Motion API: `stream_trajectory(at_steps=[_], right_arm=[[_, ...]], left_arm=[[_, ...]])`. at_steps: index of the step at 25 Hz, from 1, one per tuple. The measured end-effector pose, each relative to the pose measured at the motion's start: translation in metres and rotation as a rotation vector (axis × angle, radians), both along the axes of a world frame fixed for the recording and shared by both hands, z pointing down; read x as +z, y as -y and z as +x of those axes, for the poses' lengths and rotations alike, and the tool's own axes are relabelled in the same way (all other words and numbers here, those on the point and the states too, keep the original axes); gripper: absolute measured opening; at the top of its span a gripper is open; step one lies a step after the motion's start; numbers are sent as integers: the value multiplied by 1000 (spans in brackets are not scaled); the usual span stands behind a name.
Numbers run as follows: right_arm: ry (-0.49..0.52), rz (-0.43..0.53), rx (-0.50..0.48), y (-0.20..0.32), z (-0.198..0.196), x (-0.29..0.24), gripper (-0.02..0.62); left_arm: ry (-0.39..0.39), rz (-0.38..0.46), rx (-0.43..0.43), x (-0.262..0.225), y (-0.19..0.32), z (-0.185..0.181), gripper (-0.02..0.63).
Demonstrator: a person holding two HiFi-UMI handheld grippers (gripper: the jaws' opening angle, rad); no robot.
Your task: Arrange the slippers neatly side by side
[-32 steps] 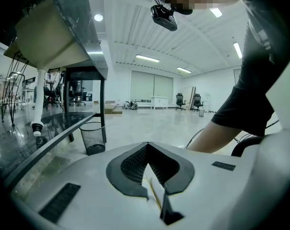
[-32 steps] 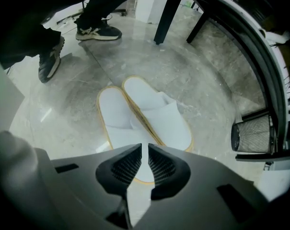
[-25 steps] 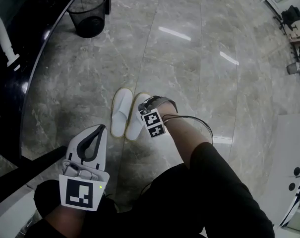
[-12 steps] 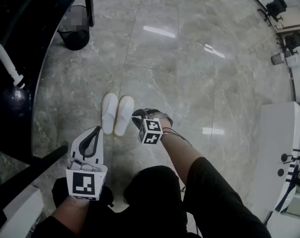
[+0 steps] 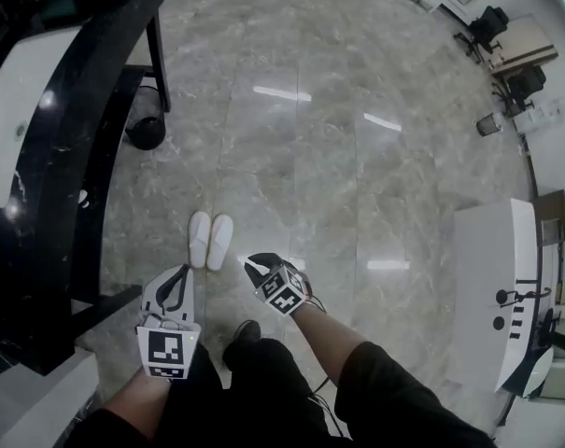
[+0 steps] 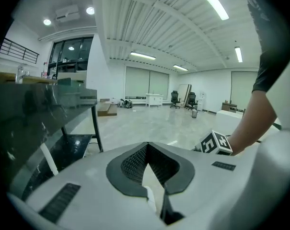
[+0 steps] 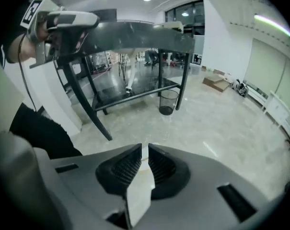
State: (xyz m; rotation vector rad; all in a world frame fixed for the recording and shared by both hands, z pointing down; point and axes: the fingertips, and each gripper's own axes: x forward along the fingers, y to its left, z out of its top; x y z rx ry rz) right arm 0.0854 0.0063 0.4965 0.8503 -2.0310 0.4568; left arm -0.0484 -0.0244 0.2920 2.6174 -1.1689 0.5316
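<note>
Lying paired, slippers (image 5: 210, 241), bin (image 5: 146, 132) by table (image 5: 58, 175), left tool (image 5: 181, 273) closed, right tool (image 5: 250, 263) barely parted, both empty

The two slippers (image 5: 210, 240) are white, on a grey-beige marble floor (image 5: 357, 175) with pale veins. The left claw (image 5: 181, 273) and the right claw (image 5: 250, 262) have white-grey shells and black ribbed pads (image 6: 130, 164). Their cubes (image 5: 167, 353) carry black-and-white square markers. The bin (image 5: 146, 132) is black

You stand on a polished grey marble floor (image 5: 357, 157) under ceiling light strips (image 6: 212, 1). A black glass table (image 5: 39, 203) and a wastebasket (image 5: 147, 131) are at your left, a white counter (image 5: 487, 287) is at your right, and office chairs (image 5: 492, 21) stand beyond.
</note>
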Motion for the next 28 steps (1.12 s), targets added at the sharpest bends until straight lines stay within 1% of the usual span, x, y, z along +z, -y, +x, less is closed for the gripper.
stream_trajectory(at_steps=[3,6,9,11,13,17,20,23,26,28], right_arm=[[61,6,93,-12,-5,-69,20],[124,13,145,-29,-18,-138,20],[172,28,172,-47,-28,-202,20],[208,43,200,-57,-31,-236,20],[252,64,247,-65,-31,-269,20],[330,139,323,-73,-35,-331,20],[387,208,346,-72,-44,-372,20],[457,266,378,-73,-54,-413,20],[520,317,415,-73,-62,-449,20],[544,362,417,-72,-66,-473,20]], left_arm=[[22,15,19,-58,-12,-5,0],[46,22,37,-101,-28,-14,2],[65,35,62,-133,-42,-21,0],[61,39,83,-150,-50,-24,1],[51,42,105,-168,-59,-26,2],[49,56,137,-201,-75,-28,1],[16,36,135,-219,-80,-26,0],[-13,35,149,-239,-85,-18,0],[-27,55,182,-260,-89,-10,0],[-35,75,199,-274,-89,-5,0]])
